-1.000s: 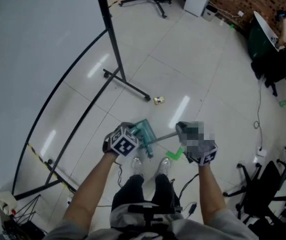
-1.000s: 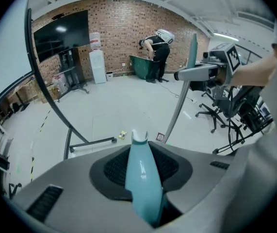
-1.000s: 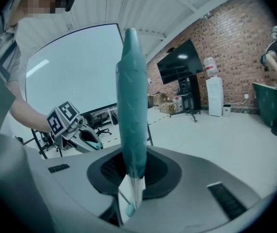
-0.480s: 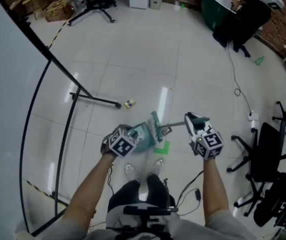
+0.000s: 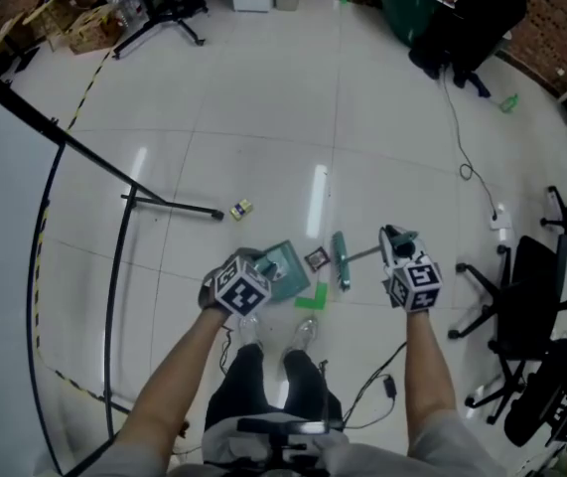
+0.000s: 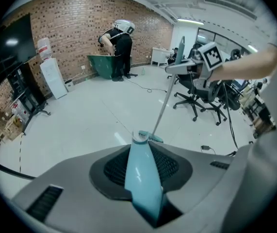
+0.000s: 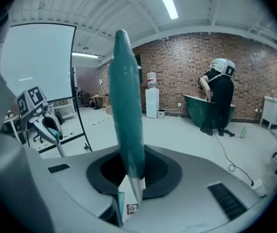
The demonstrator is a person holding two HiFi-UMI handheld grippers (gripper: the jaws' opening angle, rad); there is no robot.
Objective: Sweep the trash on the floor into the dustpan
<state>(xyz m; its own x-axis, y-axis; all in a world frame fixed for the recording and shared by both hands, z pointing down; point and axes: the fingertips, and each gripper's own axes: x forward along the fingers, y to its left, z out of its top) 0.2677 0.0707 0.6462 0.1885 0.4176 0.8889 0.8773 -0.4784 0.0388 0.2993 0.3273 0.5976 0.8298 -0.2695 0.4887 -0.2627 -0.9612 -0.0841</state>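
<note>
My left gripper is shut on the pale blue handle of the teal dustpan, which is low over the floor just ahead of the person's shoes. My right gripper is shut on the teal broom handle; its thin stick runs left and down to the brush head, to the right of the dustpan. A small dark piece of trash lies between brush and dustpan. Another small yellowish piece lies farther off, by a stand's foot. From the left gripper view the brush shows just past the handle.
A black stand leg and a curved backdrop frame are on the left. Green tape marks the floor near the shoes. Office chairs and a cable are on the right. A person stands at a green tub far off.
The view has swung across the floor. The brush head has moved from over the dustpan out to its right, and a small piece of trash now shows between them. Both grips are unchanged.
</note>
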